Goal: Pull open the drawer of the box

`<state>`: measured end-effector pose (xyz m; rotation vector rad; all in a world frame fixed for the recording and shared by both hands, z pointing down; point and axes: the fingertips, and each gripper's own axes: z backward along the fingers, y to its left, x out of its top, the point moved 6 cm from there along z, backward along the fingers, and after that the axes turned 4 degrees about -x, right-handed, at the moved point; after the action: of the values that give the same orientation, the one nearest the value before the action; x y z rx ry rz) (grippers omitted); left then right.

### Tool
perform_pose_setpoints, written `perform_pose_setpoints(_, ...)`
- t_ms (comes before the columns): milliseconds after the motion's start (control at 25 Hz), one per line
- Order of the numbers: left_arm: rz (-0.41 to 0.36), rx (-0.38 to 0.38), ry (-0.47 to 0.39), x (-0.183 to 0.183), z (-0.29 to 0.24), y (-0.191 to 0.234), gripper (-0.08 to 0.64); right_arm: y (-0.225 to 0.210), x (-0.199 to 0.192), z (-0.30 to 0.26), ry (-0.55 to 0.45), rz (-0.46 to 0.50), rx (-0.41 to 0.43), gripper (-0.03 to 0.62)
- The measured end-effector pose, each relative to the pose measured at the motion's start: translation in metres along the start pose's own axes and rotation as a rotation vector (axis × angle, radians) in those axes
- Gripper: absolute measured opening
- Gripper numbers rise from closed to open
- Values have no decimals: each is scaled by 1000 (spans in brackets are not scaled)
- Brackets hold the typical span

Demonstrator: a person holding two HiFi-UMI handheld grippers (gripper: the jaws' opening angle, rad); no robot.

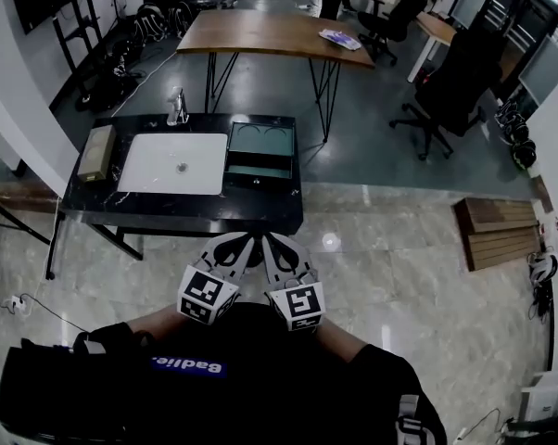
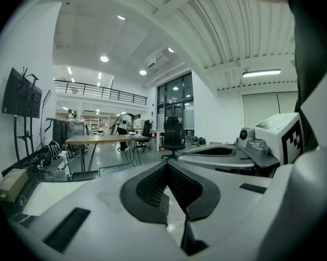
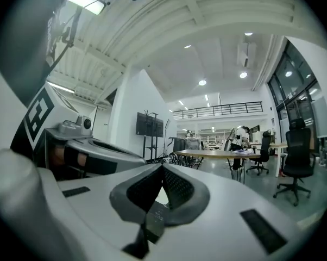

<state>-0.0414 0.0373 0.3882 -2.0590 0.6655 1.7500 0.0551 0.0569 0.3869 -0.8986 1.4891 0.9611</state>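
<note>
A black marble table (image 1: 191,213) stands ahead with a white basin (image 1: 174,163) set into it. Just right of the basin sits the dark green box (image 1: 259,141), its top recessed like a tray, with a small knob (image 1: 255,182) on its near front. The left gripper (image 1: 245,240) and right gripper (image 1: 271,240) are both pressed together with nothing between them, well apart from the box.

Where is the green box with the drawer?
In the head view, the green box sits on the right end of the black table, right next to the white sink.
</note>
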Motion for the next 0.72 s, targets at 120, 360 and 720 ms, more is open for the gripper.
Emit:
perform_pose_setpoints(120,-14,-4,-5,1,10,1,2,12,2,0,2,5,6,-2)
perform_pose_setpoints(360,-13,-6,-9,-5,21,5,2,25,0,0,-2,-12,7,-2)
perform_pose_setpoints(720,-19,-18,0,-13,33,6,2,39,-2,-1,6,-20,19,-2)
